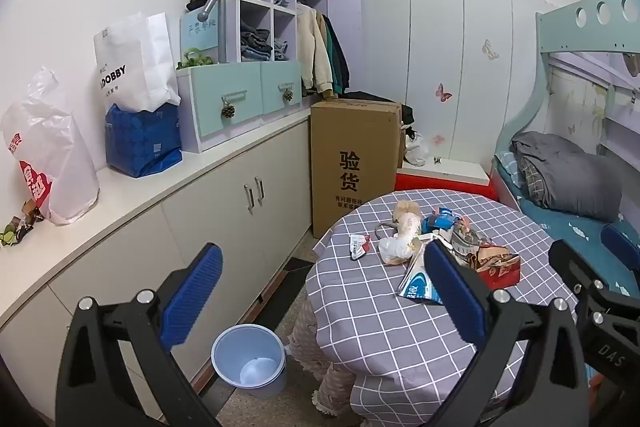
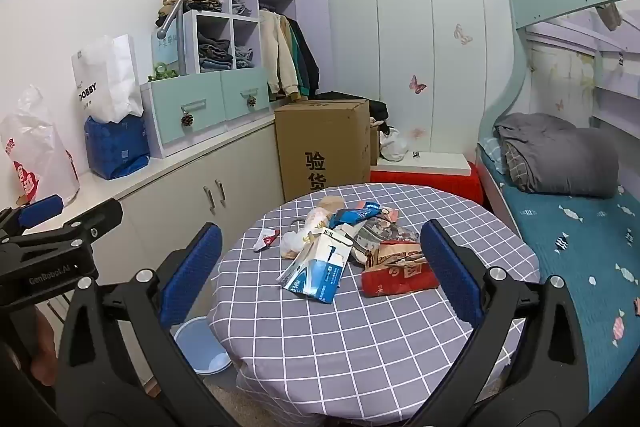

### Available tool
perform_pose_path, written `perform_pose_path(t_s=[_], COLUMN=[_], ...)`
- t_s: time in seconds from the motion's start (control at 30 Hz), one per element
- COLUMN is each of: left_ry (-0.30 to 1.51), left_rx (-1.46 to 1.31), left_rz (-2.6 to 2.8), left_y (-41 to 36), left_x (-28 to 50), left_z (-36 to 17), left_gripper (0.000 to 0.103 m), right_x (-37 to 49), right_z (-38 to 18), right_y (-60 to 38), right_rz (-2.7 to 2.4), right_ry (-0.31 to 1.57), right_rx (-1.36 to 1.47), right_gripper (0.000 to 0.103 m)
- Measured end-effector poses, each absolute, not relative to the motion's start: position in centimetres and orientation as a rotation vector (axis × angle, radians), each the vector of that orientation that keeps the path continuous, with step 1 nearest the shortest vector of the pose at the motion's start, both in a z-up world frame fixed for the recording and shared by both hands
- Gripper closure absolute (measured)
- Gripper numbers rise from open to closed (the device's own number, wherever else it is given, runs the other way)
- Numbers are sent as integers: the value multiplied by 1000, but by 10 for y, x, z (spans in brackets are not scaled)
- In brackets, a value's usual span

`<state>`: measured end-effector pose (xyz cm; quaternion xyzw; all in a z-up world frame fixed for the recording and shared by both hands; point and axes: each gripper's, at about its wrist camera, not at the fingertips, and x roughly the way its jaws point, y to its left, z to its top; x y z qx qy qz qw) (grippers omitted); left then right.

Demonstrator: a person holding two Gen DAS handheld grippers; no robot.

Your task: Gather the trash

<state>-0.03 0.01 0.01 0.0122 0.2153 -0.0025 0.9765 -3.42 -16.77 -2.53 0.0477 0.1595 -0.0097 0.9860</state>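
Left gripper [image 1: 322, 291] spread wide, nothing between the blue pads [image 1: 192, 301], held above the floor beside the round table [image 1: 400, 339]. Right gripper [image 2: 320, 271] also spread wide and empty, poised over the checked cloth. Below the left gripper, a light blue bin [image 1: 249, 359] on the floor, close against the table's edge. Just ahead of the right gripper, between its pads, the trash heap: blue-and-white carton [image 2: 316, 267], red torn box [image 2: 400, 267], white crumpled bag [image 2: 294, 243], and, slightly apart to the left, a small red-and-white wrapper [image 2: 267, 239]. Behind these, blue packets [image 2: 358, 213], possibly snack wrappers. Farther off, a cardboard box [image 2: 324, 147] standing beyond the table.
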Motion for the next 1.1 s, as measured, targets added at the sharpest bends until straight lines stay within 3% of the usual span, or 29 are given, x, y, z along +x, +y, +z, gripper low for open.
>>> perform_pose_path(t_s=[1.1], left_ry=[451], left_rx=[39], left_rz=[-8], left_y=[-14], left_x=[4], left_z=[-8], left_gripper=[4], right_x=[-27], right_z=[-34], right_y=[-175], right_rz=[-21], right_ry=[335], right_rx=[93], right_gripper=[6])
